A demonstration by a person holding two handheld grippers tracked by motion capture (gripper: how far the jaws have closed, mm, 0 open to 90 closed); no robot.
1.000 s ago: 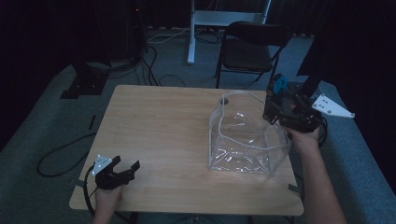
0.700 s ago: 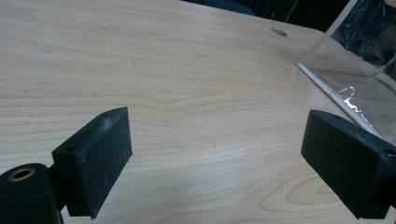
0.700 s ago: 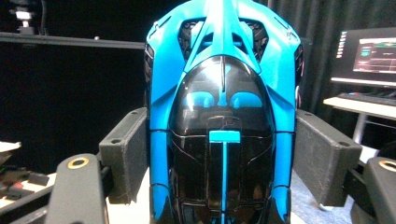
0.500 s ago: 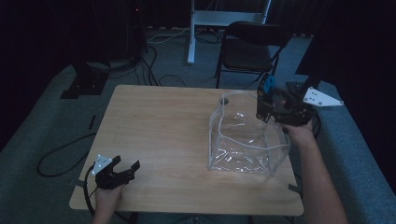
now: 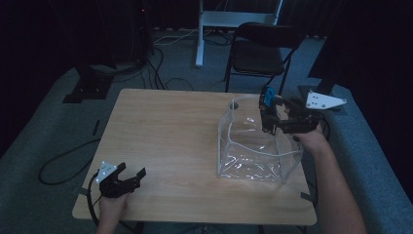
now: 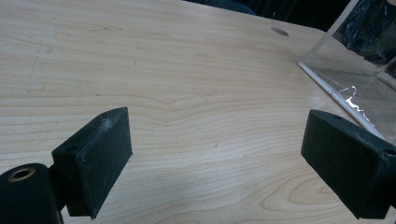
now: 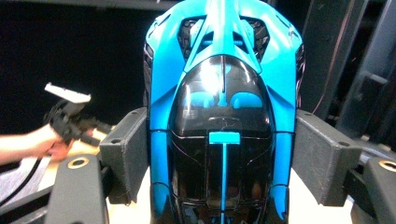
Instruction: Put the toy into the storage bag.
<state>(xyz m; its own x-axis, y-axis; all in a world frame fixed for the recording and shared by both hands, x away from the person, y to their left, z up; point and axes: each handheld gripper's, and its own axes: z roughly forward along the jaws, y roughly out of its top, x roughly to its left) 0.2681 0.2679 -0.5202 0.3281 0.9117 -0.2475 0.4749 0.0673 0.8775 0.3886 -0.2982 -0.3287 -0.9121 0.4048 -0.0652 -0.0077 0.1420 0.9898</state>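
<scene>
Toy car, blue-black: clamped in right gripper, right of frame, over clear bag rim. Drop into bag pending. Left gripper: lower left, jaws spread, empty.

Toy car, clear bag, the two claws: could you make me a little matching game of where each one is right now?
Things:
1. toy car
2. bag
3. left claw
4. chair

Places or states:
A. open, low over the table's near left corner
B. behind the table
C. gripped in the right claw
D. standing on the table's right side

Pairs: 1-C, 2-D, 3-A, 4-B
</scene>
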